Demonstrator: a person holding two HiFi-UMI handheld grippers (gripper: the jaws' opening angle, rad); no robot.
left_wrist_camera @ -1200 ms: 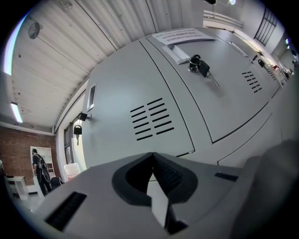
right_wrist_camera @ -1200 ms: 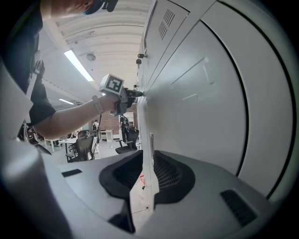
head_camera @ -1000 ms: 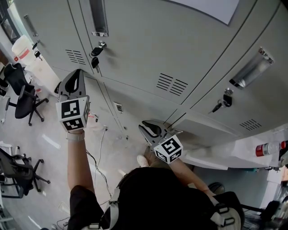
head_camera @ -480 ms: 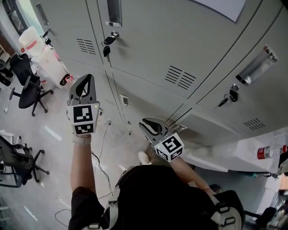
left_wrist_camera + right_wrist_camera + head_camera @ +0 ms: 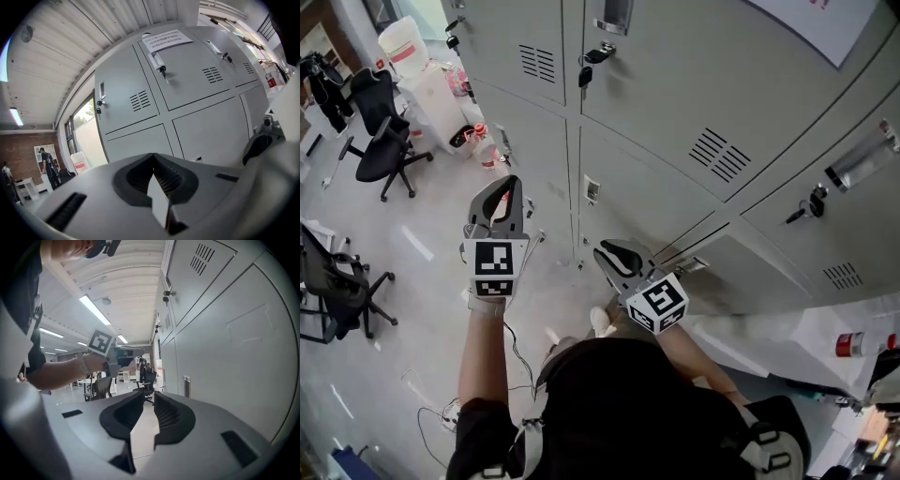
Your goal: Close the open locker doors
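Head view: a pale office floor (image 5: 422, 281) with black chairs (image 5: 382, 141) lies below grey lockers (image 5: 675, 84). The lower locker door (image 5: 741, 277), just beside the right gripper (image 5: 607, 253), looks slightly ajar.

Left gripper view: the left gripper (image 5: 153, 157), jaws pressed together and empty, faces the lockers from well apart.

Right gripper view: the jaws are slightly spread with nothing between them, and the door is close on their right.
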